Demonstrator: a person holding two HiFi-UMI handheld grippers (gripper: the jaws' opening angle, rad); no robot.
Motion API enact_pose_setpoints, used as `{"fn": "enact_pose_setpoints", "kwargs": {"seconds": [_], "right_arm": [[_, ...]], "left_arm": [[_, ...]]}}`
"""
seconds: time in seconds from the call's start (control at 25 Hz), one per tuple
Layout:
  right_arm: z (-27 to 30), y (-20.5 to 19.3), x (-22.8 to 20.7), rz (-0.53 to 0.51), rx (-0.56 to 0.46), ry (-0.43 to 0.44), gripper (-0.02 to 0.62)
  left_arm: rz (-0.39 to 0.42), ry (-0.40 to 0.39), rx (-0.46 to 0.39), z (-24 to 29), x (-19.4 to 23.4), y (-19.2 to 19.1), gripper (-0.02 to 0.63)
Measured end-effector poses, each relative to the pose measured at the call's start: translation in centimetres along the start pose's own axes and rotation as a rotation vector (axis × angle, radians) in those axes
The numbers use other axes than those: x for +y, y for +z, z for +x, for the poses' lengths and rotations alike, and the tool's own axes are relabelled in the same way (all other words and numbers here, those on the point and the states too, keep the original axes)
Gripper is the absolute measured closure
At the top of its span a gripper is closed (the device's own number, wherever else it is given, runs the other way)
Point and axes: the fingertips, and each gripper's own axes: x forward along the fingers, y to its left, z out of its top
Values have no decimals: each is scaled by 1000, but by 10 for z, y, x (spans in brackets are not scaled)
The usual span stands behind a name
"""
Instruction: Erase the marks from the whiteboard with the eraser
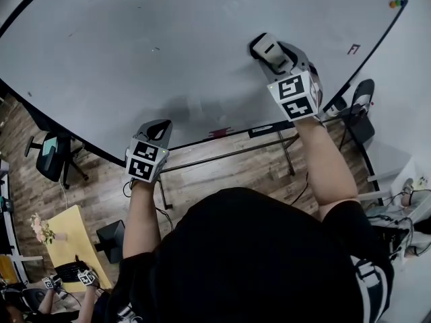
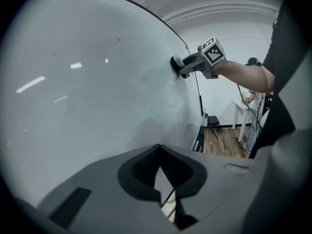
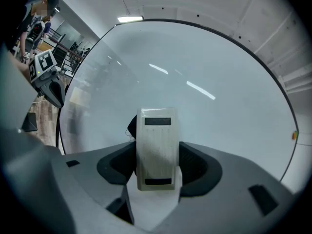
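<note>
Against the whiteboard (image 1: 168, 52), the eraser (image 3: 156, 135) sits clamped in the right gripper (image 3: 157, 161); the left gripper (image 2: 158, 149) is closed.

An office or meeting room: a big white black-framed whiteboard (image 1: 168, 52) stands ahead of the left gripper (image 1: 160, 124), a black swivel chair (image 1: 52, 155) is off to its left, and wood-plank floor (image 1: 222, 173) lies beneath.

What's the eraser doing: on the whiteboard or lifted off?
On it. The left gripper view shows the eraser flat against the whiteboard, clamped in the right gripper.
</note>
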Motion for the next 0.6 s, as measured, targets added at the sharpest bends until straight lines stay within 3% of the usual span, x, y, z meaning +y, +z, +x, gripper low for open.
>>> {"fn": "enact_pose_setpoints", "kwargs": {"seconds": [0.6], "right_arm": [[-1, -39, -40, 69, 22, -36, 347]], "left_arm": [[19, -18, 24, 17, -9, 10, 597]]}}
